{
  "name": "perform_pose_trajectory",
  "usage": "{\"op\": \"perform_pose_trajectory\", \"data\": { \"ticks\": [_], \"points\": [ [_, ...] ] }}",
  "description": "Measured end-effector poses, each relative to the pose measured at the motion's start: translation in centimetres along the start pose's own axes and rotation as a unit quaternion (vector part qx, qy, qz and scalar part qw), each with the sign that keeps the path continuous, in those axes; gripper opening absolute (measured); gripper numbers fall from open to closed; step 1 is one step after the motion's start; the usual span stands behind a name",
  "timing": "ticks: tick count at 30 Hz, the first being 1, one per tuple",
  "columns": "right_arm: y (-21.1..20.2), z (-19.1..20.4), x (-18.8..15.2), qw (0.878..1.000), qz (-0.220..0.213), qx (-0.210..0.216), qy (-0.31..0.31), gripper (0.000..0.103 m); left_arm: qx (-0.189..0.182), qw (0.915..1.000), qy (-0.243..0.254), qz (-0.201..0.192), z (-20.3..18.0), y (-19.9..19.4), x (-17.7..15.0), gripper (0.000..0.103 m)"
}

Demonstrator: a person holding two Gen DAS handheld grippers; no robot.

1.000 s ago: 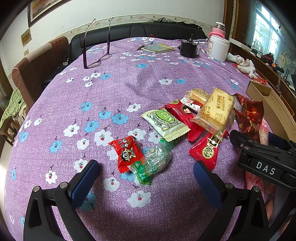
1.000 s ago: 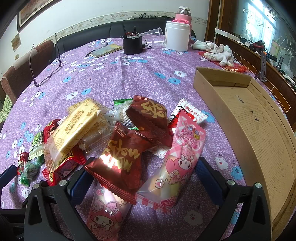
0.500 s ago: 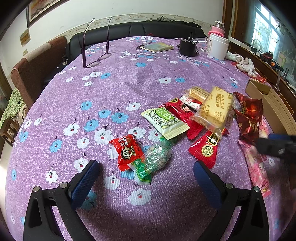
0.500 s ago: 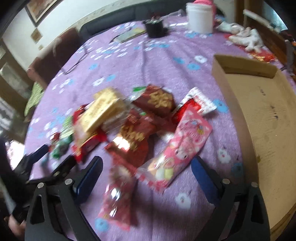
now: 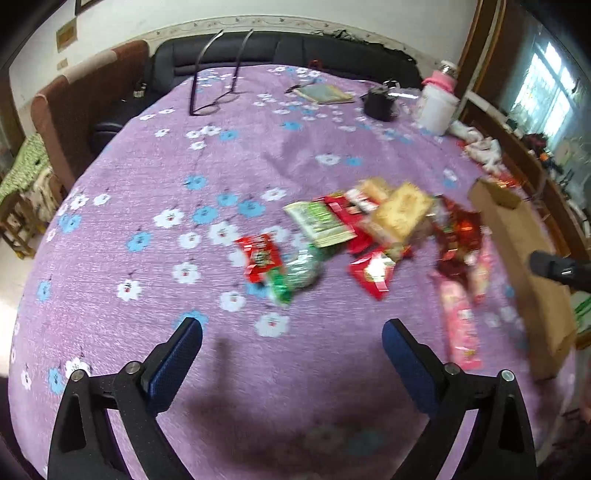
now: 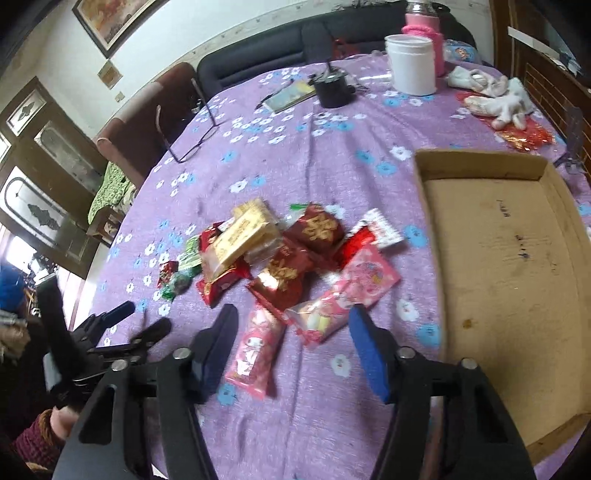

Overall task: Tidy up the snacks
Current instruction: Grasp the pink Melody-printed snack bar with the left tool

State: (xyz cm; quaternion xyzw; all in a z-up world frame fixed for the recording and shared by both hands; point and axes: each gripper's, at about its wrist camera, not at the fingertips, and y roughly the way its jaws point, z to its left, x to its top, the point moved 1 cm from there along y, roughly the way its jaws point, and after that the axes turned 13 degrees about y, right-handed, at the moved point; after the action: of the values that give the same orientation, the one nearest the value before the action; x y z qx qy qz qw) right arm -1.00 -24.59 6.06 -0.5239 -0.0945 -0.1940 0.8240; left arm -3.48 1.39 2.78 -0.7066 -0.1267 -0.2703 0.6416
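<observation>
A pile of snack packets (image 6: 284,258) lies on the purple flowered tablecloth (image 6: 332,155): a yellow biscuit pack (image 6: 240,236), dark red packets (image 6: 314,229), pink packets (image 6: 354,291) and a small red packet (image 5: 260,254). An empty cardboard tray (image 6: 509,280) lies to their right. My right gripper (image 6: 291,339) is open, raised above the near pink packets. My left gripper (image 5: 291,347) is open and empty, back from the pile; it also shows in the right wrist view (image 6: 122,325).
At the far side stand a white jar (image 6: 412,62), a pink bottle (image 6: 424,29), a black cup (image 6: 334,88), a notebook (image 6: 291,96), glasses (image 6: 192,122) and white cloth (image 6: 495,96). Chairs and a sofa ring the table.
Both grippers have pulled back and up from the snack pile. The right one has stayed open over the pink packets. The snacks lie as before.
</observation>
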Motion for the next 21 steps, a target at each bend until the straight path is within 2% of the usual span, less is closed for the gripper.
{"op": "perform_pose_trajectory", "data": {
  "ticks": [1,4,5,7,10,15,17,19,21],
  "points": [
    [0.0,-0.3,0.1,1.000,0.002,0.001,0.004,0.048,-0.011,0.9999,-0.002,-0.002,-0.4,-0.4,0.2,0.095],
    [-1.0,-1.3,0.3,1.000,-0.004,0.003,0.019,0.047,-0.055,0.9985,-0.006,0.002,-2.1,-1.0,1.0,0.092],
    [-1.3,-1.4,0.4,1.000,-0.007,0.003,0.018,0.047,-0.068,0.9976,-0.010,0.005,-2.6,-1.0,1.3,0.090],
    [-1.9,-1.8,0.3,1.000,-0.015,0.002,0.018,0.047,-0.094,0.9952,-0.017,0.022,-4.0,-0.3,1.7,0.077],
    [-2.7,-2.6,0.0,1.000,-0.014,0.005,0.018,0.047,-0.123,0.9909,-0.031,0.046,-5.9,0.9,2.2,0.072],
    [-4.1,-4.6,-0.2,0.999,-0.021,0.005,0.027,0.047,-0.118,0.9915,0.006,0.054,-9.7,1.9,3.5,0.072],
    [-4.7,-5.6,-0.1,0.999,-0.024,0.003,0.031,0.047,-0.107,0.9917,0.021,0.068,-10.8,2.9,3.8,0.065],
    [-5.2,-6.4,-0.1,0.999,-0.028,0.005,0.038,0.047,-0.103,0.9909,0.029,0.082,-11.7,3.9,3.8,0.048],
    [-5.6,-7.0,-0.2,0.999,-0.032,0.005,0.041,0.047,-0.088,0.9909,0.038,0.095,-12.3,4.9,3.8,0.039]
  ]
}}
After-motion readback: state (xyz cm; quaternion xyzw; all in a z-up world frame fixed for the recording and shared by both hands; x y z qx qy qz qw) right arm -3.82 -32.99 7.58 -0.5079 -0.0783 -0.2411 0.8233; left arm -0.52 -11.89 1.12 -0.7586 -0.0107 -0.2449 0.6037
